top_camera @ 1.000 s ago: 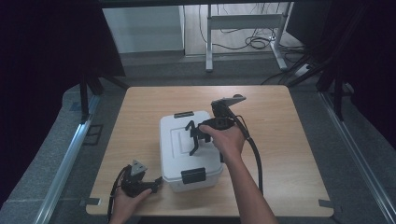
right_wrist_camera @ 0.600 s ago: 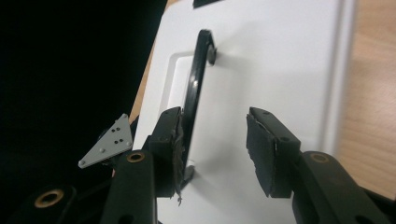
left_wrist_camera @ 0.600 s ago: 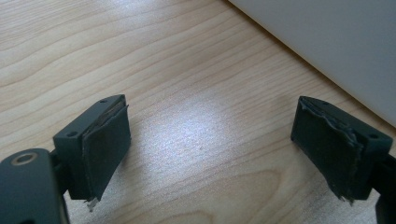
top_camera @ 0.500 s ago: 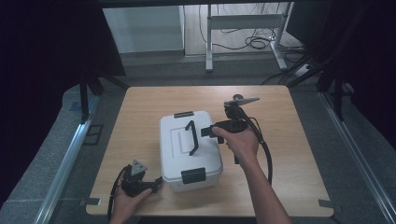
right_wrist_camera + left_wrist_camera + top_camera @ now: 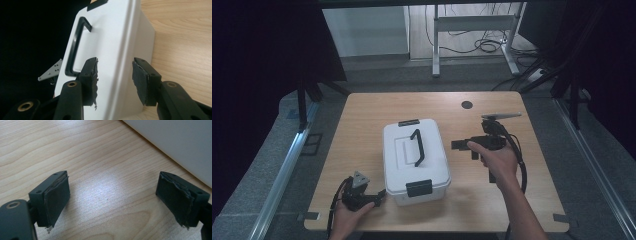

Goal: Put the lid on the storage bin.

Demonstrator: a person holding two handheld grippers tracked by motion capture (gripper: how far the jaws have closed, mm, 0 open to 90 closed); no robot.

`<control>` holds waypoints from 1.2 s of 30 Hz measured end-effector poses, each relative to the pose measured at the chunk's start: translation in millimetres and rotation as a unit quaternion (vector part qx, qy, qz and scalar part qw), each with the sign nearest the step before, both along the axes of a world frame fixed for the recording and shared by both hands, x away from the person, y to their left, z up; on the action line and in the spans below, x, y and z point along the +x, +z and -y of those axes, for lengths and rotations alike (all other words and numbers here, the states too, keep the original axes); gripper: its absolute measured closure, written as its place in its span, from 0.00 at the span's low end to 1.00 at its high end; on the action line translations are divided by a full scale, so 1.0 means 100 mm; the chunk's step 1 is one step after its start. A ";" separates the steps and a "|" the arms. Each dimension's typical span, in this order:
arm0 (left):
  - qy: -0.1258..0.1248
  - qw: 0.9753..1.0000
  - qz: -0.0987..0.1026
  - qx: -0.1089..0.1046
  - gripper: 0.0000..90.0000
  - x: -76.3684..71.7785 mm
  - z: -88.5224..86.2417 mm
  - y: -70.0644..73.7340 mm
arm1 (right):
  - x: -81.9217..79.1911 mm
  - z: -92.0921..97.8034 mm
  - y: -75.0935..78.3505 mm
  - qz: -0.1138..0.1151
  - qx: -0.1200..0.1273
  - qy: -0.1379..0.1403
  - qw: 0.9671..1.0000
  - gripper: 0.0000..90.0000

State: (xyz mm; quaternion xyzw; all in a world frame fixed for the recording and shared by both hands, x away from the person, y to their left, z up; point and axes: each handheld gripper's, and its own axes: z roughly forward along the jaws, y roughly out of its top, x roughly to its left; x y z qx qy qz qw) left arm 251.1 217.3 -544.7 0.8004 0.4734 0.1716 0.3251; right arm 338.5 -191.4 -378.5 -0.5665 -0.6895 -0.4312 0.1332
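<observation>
Box (image 5: pixel 414 160) beyond right gripper (image 5: pixel 459 145) jaws' tips

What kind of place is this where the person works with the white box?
Probably a lab or recording workspace, not a home. A bare wooden table stands between dark curtains, a metal-framed desk with loose cables stands behind it, and the person holds a cabled left gripper beside a white lidded box.

Light wooden rectangular table (image 5: pixel 362 120) with rounded corners, white plastic lidded box with black handle and latches (image 5: pixel 414 160) resting at its centre, small dark round hole (image 5: pixel 467 105) toward one o'clock.
</observation>
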 end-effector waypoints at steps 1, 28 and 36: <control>0.000 1.000 0.000 0.000 0.13 0.00 0.00 0.00 | -0.02 0.05 -0.02 0.001 0.004 0.000 1.000 0.61; 0.001 1.000 0.001 -0.001 0.13 0.00 0.00 0.00 | -0.38 0.89 -0.89 -0.007 0.046 -0.054 0.997 0.59; 0.001 1.000 0.000 -0.001 0.13 0.00 0.00 0.00 | -0.41 0.89 -0.97 -0.004 0.043 -0.053 0.998 0.59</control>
